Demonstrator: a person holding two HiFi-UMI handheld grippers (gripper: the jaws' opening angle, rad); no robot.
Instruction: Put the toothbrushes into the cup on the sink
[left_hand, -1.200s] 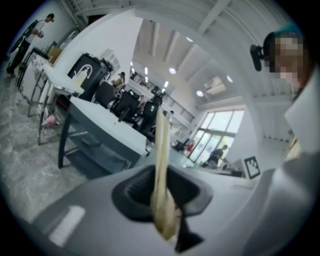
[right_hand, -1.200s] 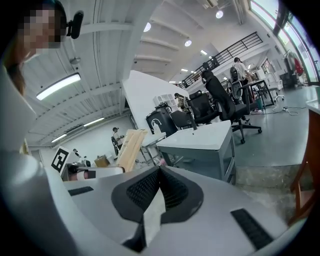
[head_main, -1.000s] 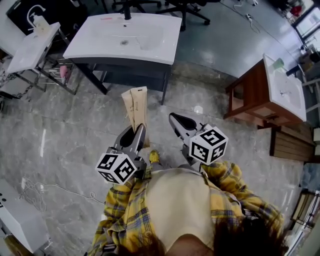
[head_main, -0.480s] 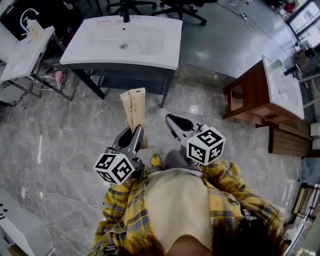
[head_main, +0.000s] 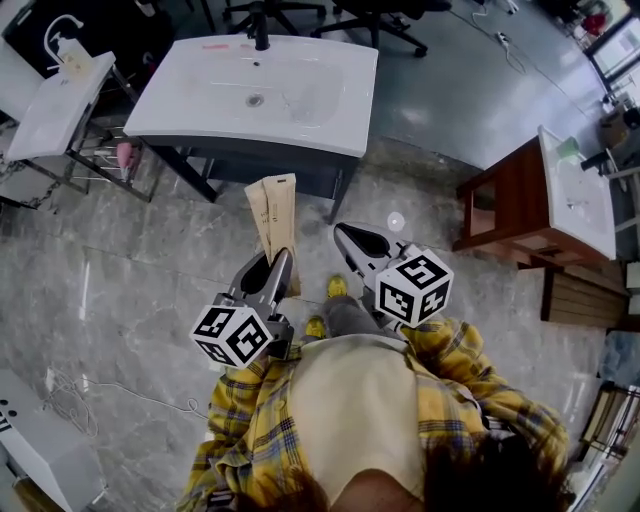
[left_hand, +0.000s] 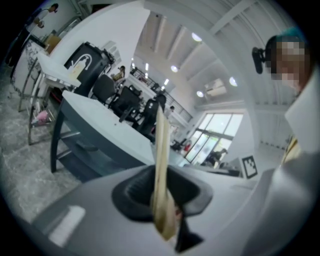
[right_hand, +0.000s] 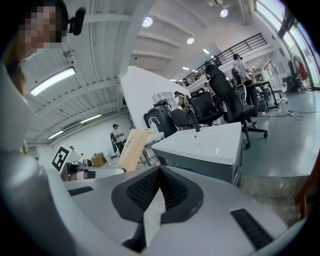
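I've stepped forward: a yellow shoe (head_main: 337, 287) now leads, and the white sink (head_main: 200, 95) sits lower in the head view. My left gripper (head_main: 278, 262) clamps the tan toothbrush pack (head_main: 274, 212), broad-faced from above but edge-on in the left gripper view, its length pointing ahead at the sink. My right gripper (head_main: 347, 236) is closed, empty.

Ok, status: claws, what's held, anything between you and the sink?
Left claw shut on a flat tan pack. Right claw shut, empty. White sink ahead, only marble floor between, nothing in the way.
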